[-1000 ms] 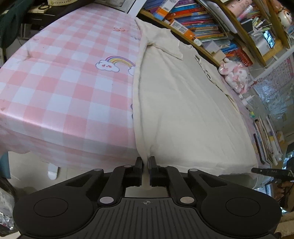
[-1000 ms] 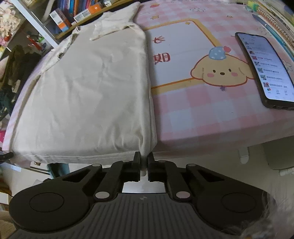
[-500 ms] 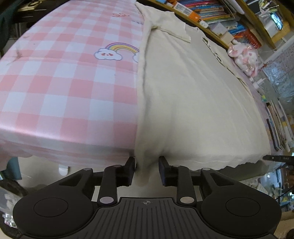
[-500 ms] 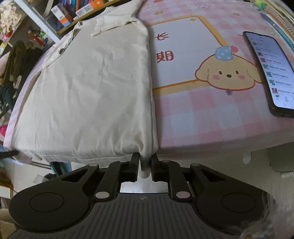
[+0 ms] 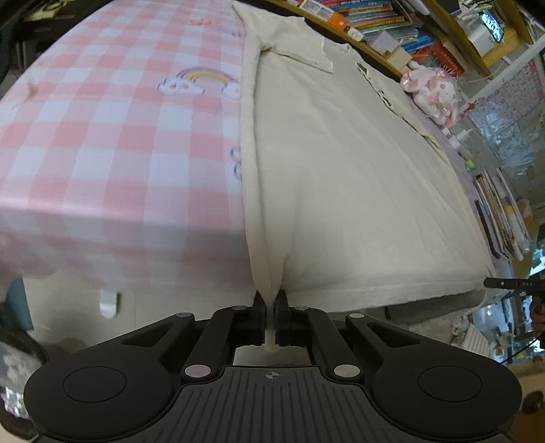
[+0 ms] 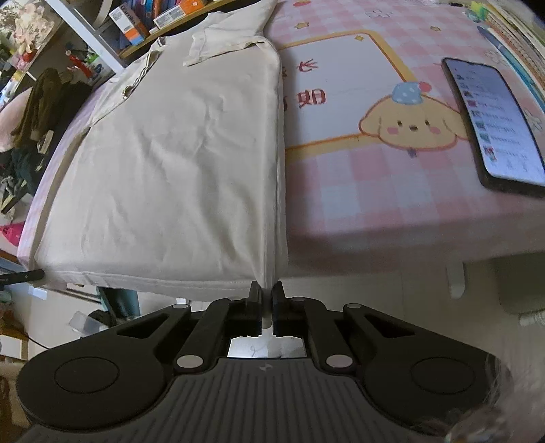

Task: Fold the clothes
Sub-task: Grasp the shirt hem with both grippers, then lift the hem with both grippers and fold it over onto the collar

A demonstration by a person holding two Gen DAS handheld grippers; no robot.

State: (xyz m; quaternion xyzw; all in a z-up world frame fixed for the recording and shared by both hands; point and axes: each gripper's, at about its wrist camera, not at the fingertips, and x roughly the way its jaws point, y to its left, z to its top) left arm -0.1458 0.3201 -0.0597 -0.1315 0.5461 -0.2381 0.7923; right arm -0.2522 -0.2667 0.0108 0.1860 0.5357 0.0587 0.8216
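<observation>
Pink-and-white checked cloth covers the tabletop (image 5: 102, 143), printed with a rainbow (image 5: 201, 80) in the upper middle of the left wrist view and a cartoon puppy (image 6: 408, 127) at the right of the right wrist view. Across it lies a cream shirt (image 5: 340, 177), folded lengthwise, its collar end toward the top of both frames and its hem hanging slightly over the near edge at the bottom. At lower centre of the left wrist view, the left gripper (image 5: 270, 300) is clamped on the hem's corner, a pinch of fabric showing between the closed jaws. The right gripper (image 6: 266, 291) is likewise closed on the opposite hem corner of the shirt (image 6: 177, 163) at lower centre of its own view. A lit phone (image 6: 494, 126) rests at the right edge of that frame, well apart from the shirt. Bookshelves (image 5: 374, 24) and a pink plush toy (image 5: 431, 93) fill the upper right of the left wrist view.
</observation>
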